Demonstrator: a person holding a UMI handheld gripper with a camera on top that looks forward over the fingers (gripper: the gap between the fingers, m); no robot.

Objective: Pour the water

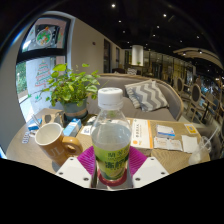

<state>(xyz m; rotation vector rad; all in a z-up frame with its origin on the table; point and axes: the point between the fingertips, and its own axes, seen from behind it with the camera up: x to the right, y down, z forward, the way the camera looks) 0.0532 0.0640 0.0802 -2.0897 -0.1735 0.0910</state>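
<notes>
Bottle (pixel 111 140), clear plastic, white screw cap on, green label around its body, upright between the two fingers of the hand-held gripper (pixel 111 171); magenta pads (pixel 88 160) press against it from both sides, so the fingers are closed on the bottle. Mug (pixel 50 137), tan ceramic with a pale inside, lying tipped toward the camera on the light table (pixel 25 150), just beside the bottle on one side. Plant (pixel 70 88), leafy green in a pot, beyond the mug and behind the bottle. Papers (pixel 165 133), printed sheets in yellow and white, flat on the table on the bottle's other side. Sofa (pixel 160 98), grey, with a zigzag-patterned cushion (pixel 148 95), well beyond the bottle. Poster (pixel 44 36), framed, on the wall above the plant.
</notes>
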